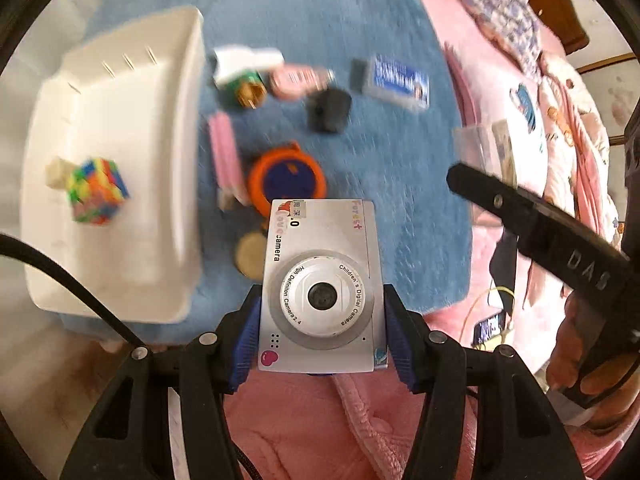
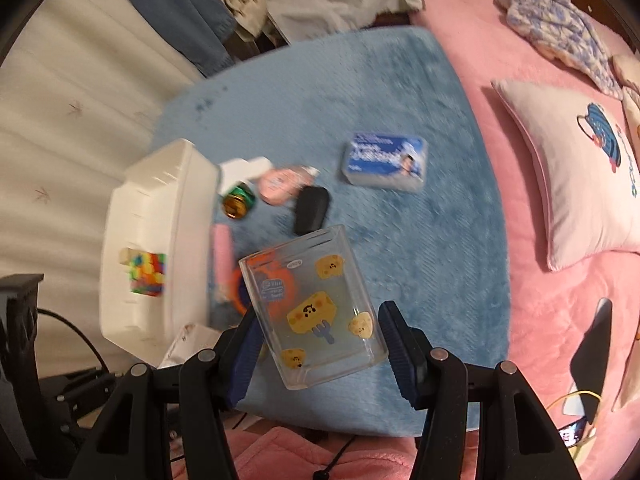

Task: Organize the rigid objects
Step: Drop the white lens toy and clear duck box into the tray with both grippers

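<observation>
The left gripper [image 1: 322,320] is clamped on a silver children's camera [image 1: 318,288], its blue-padded fingers [image 1: 246,340] pressing both long sides; the lens ring reads "Children's Digital Camera" and "High Definition Camera 2.4", with "camera" printed beside it and a pink heart sticker at the near corner. The camera is held above the blue plush mat [image 1: 360,20], just nearer than an orange-rimmed round object [image 1: 286,178] with a dark blue centre and a pink bar [image 1: 224,152] lying beside the white plastic bin [image 1: 176,160]. Inside the bin sits a multicoloured puzzle cube [image 1: 98,192] against a small cream block [image 1: 58,172]. The right gripper [image 2: 320,344] holds a clear square cup [image 2: 316,304] printed with yellow cheese cartoons and a blue fork, tilted between its fingers; the left pad touches it, while the right pad looks just apart, so I cannot tell how firmly it grips. Farther out on the mat lie a black case [image 2: 312,208], a pink oval item [image 2: 280,184], a green and gold bottle [image 2: 238,200], and a blue-and-white box [image 2: 386,162] whose lettering is too blurred to read. A white pillow [image 2: 580,172] with a blue cartoon rests on the pink bedspread [image 2: 532,320].
</observation>
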Demonstrator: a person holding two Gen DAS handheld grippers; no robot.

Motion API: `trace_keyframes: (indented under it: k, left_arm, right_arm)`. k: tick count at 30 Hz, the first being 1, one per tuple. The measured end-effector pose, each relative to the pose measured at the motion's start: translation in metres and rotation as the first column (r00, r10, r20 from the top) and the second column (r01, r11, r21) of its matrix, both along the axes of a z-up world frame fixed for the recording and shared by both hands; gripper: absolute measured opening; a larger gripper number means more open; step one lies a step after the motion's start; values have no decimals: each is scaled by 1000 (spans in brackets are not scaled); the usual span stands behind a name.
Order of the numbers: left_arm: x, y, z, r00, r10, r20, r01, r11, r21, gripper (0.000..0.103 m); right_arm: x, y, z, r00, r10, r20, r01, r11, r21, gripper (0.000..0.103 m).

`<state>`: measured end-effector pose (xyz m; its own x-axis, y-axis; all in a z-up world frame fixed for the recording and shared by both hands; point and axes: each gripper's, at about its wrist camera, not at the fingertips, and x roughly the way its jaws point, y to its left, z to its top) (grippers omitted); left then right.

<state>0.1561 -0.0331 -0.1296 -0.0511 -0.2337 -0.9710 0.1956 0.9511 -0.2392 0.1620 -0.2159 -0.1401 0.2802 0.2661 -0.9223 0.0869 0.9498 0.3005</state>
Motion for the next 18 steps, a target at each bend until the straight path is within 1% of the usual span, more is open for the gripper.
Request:
trace_keyframes:
  k: [3,5,7,12,15,16,18]
  left_arm:
    - [9,24,14,997,7,73,-6,1000,-16,60]
    - [12,36,25,992,15,128,-11,1000,-28,60]
    - [18,48,29,984,28,178,-22,999,-37,60]
    - [26,75,29,959,44,281,-36,999,-34,60]
    - [30,99,28,942,55,330,-42,998,-46,60]
    - [30,107,28,937,60,345,-44,998,-53,60]
    - [32,125,26,924,78,375,-55,996,-71,60]
  right_arm:
    - [-1,15,12,999,1,42,0,1000,-10,58]
    - [-2,25,19,998,3,64,-3,1000,-9,58]
    - [-2,37,25,996,10,87,-9,1000,-7,58]
    - [-2,72,36,991,34,132,-35,999,6,58]
    - [-1,94,39,987,54,149,-57,998,16,58]
    - [-1,100,39,987,58,149,-63,998,27,58]
    - [0,113,36,988,64,141,-76,994,82,58]
